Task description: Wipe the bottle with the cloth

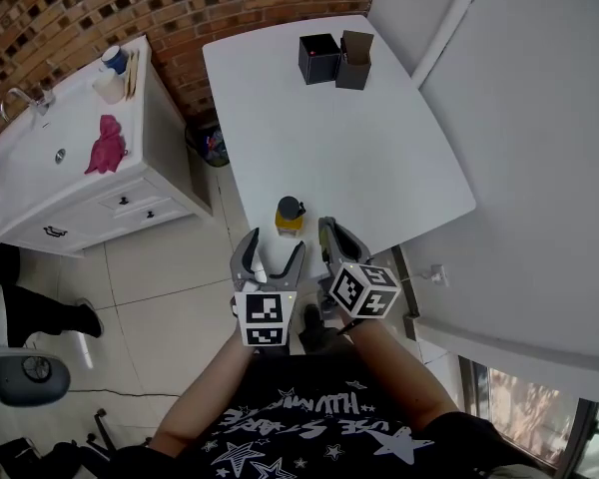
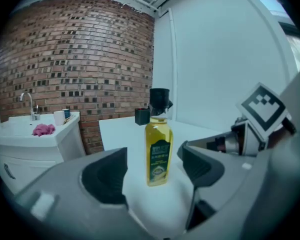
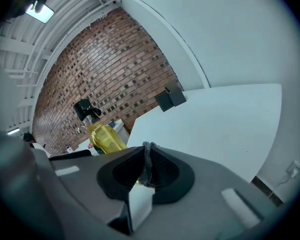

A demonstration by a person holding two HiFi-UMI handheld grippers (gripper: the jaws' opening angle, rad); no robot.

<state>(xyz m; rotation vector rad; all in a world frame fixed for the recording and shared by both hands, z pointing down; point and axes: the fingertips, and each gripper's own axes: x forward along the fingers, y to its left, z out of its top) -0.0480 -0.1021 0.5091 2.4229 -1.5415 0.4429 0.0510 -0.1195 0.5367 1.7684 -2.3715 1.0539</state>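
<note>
A bottle (image 1: 290, 215) of yellow oil with a black cap stands upright near the front edge of the white table (image 1: 379, 138). My left gripper (image 1: 276, 243) is open just in front of it, and the bottle (image 2: 159, 149) shows in the gap between its pads without touching them. My right gripper (image 1: 326, 226) is shut beside the bottle's right, its pads (image 3: 146, 151) pressed together with nothing between them; the bottle (image 3: 102, 134) is off to its left. A pink cloth (image 1: 105, 146) lies on the sink counter far left, also seen as the cloth (image 2: 43, 129) in the left gripper view.
The white sink cabinet (image 1: 70, 183) with a tap (image 1: 20, 98) and a cup (image 1: 110, 83) stands left of the table across a strip of tiled floor. Two black boxes (image 1: 334, 60) sit at the table's far end. Another person's legs (image 1: 40, 307) are at the left edge.
</note>
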